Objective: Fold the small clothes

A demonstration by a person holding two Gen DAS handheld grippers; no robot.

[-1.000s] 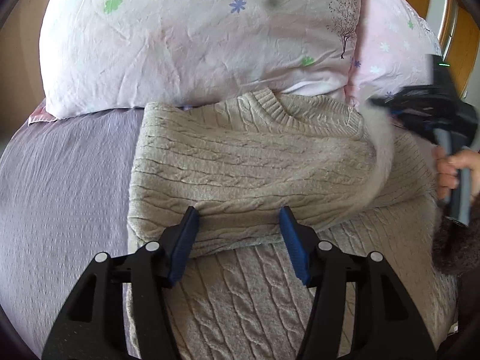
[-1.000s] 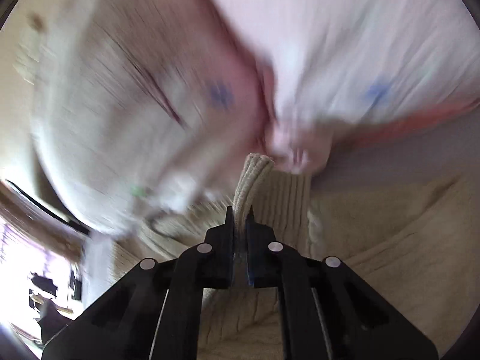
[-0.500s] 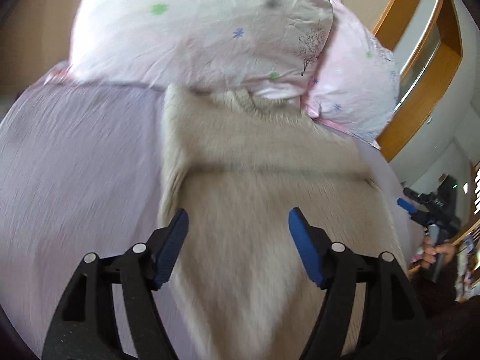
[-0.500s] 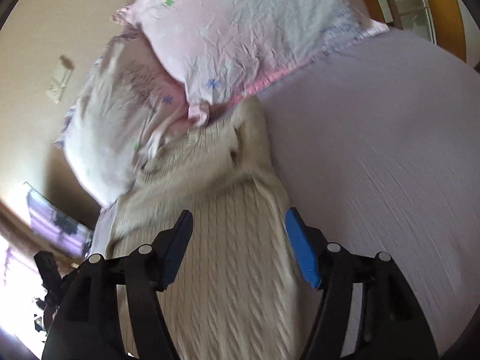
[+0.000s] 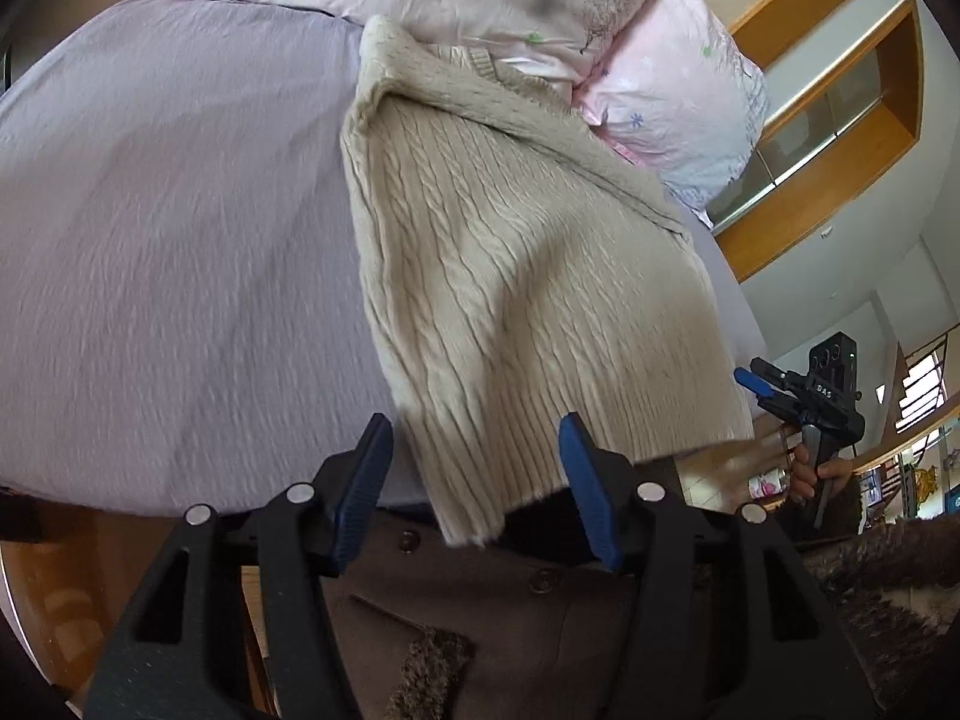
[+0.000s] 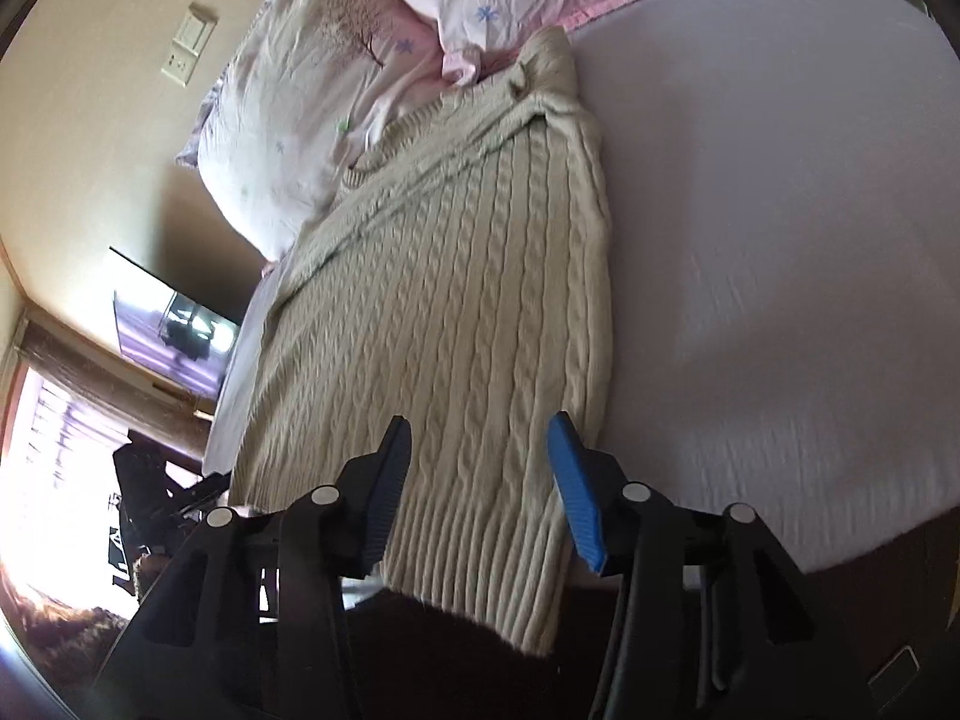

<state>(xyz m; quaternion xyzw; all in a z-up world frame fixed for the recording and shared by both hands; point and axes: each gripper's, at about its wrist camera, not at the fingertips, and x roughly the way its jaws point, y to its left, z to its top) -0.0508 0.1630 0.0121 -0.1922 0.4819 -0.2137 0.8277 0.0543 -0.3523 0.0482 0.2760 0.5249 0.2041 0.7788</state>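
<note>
Right gripper [image 5: 801, 399] body: small white letters, possibly "DAS"; blurred.

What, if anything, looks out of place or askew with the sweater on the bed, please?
The sweater lies with its ribbed hem hanging over the bed edge, and its collar end bunches against the pillows.

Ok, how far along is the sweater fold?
Done: the sweater lies lengthwise on the bed as a narrow strip, sides tucked in. In hand: nothing; the left gripper and right gripper are open at the hem. Left: probably folding the hem up toward the collar.
</note>
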